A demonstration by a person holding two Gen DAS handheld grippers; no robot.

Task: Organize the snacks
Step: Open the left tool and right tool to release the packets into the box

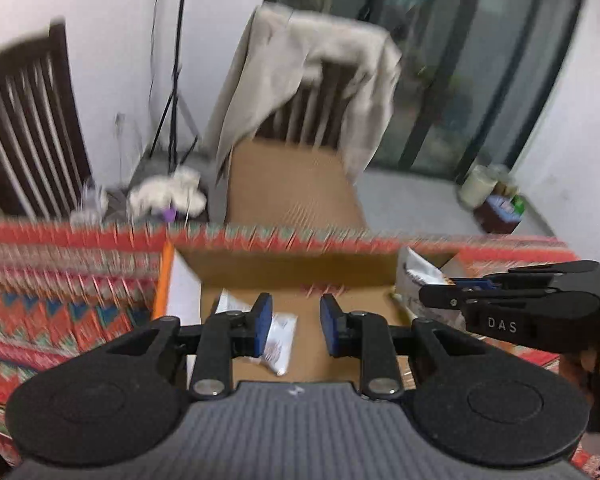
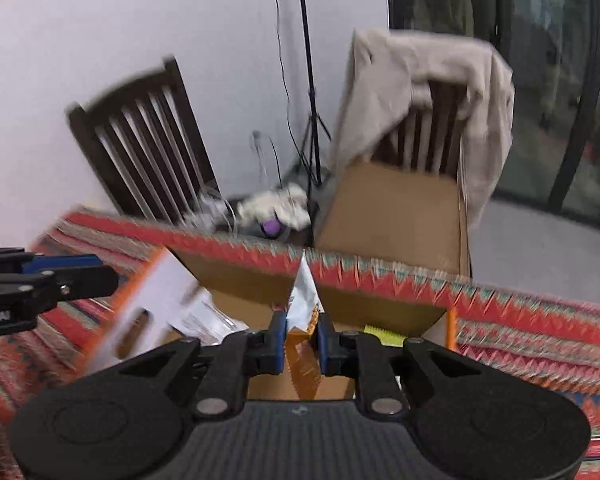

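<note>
An open cardboard box (image 1: 292,272) sits on the patterned tablecloth, also in the right wrist view (image 2: 380,312). My left gripper (image 1: 296,326) is open and empty above the box, over a white snack packet (image 1: 280,344) lying inside. My right gripper (image 2: 302,342) is shut on an orange and white snack packet (image 2: 304,320) and holds it upright over the box. The right gripper shows in the left wrist view (image 1: 452,294) at the right, near a white packet (image 1: 414,276). A yellow item (image 2: 384,336) lies in the box.
The tablecloth (image 1: 60,280) is red with zigzags. The box's orange-edged white flap (image 2: 152,312) stands at the left. Two dark wooden chairs (image 2: 148,140) stand behind the table; one holds a beige cloth (image 1: 320,72) and a cardboard sheet (image 1: 292,180). Glass doors are at the right.
</note>
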